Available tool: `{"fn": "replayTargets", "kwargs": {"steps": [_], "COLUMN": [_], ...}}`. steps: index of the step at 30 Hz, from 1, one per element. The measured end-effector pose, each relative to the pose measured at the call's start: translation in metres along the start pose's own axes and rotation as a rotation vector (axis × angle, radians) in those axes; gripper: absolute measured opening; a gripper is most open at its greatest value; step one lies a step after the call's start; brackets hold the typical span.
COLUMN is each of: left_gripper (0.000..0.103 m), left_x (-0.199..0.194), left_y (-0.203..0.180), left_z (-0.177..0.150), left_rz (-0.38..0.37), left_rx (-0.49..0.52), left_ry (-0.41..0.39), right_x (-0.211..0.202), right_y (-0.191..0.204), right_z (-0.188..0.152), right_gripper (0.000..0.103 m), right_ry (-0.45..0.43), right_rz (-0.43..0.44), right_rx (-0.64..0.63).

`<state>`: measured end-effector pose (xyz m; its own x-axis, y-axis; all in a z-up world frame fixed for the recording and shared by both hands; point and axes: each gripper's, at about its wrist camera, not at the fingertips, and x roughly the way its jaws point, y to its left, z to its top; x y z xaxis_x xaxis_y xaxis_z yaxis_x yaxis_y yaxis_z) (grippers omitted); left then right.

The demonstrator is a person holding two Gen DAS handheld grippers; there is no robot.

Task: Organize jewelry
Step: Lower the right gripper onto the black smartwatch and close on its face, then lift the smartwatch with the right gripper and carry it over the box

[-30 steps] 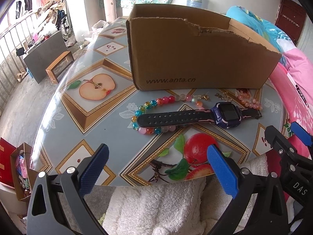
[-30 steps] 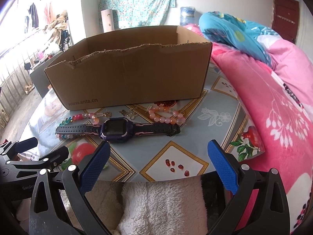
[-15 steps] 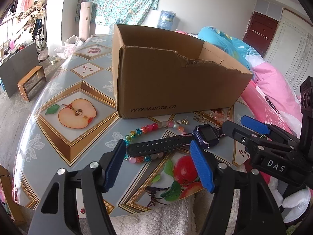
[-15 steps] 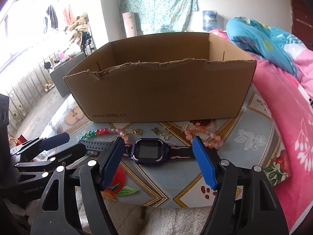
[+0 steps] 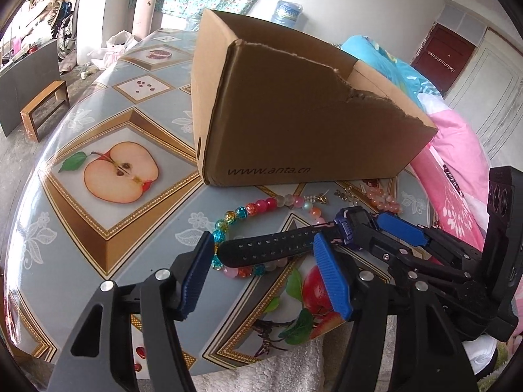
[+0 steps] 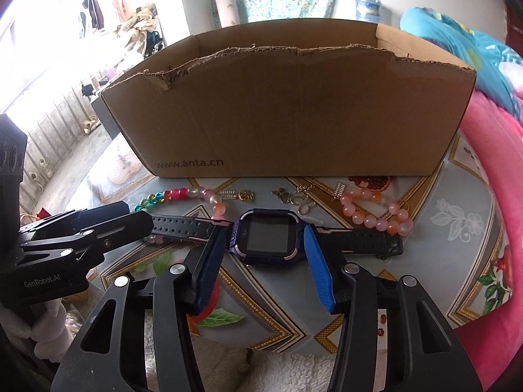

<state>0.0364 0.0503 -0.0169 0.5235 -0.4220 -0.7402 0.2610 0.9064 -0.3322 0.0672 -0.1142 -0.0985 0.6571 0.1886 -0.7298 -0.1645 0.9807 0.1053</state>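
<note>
A dark purple smartwatch lies flat on the table in front of a cardboard box. My right gripper straddles its face. The jaws are closing, and a sliver of gap shows on each side. My left gripper is open over the black strap's free end, which lies between the pads without being pressed. A multicoloured bead bracelet curls under that strap. A pink bead bracelet and small gold charms lie nearer the box. The right gripper's fingers show in the left wrist view.
The box has a torn top edge and stands close behind the jewelry. The fruit-patterned table cover stretches away to the left. Pink bedding rises at the right. White fluffy fabric lies at the table's near edge.
Both grippers have moved in toward the watch and tilted down, and their jaws have narrowed. The left now straddles the strap end, the right the watch face.
</note>
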Motion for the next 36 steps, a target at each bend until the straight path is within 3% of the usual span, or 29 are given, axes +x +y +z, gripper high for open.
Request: {"fn": "replayTargets", "kwargs": {"steps": [5,12,18,30,36], "left_gripper": [0.061,0.061,0.061,0.060,0.038], "left_x": [-0.001,-0.002,-0.001,0.009,0.008], "left_y": [0.003,0.013,0.009,0.010,0.002], "left_z": [0.002,0.005,0.010,0.023,0.023], "left_rz": [-0.021,-0.132,-0.176,-0.200,-0.194], "left_rx": [-0.030,-0.132,-0.154,-0.197,-0.147], "left_ry": [0.007,0.026,0.017,-0.003,-0.022], "right_x": [-0.001,-0.002,-0.003,0.000,-0.002], "right_y": [0.004,0.005,0.003,0.010,0.010], "right_z": [-0.003,-0.009,-0.010,-0.014,-0.017], "right_gripper": [0.047,0.047,0.047,0.047,0.047], "right_ry": [-0.007,-0.012,-0.013,-0.027,-0.031], "right_rz": [-0.011,-0.010,-0.004,-0.017,-0.012], "right_rx": [-0.009,-0.008,-0.007,-0.046,-0.050]}}
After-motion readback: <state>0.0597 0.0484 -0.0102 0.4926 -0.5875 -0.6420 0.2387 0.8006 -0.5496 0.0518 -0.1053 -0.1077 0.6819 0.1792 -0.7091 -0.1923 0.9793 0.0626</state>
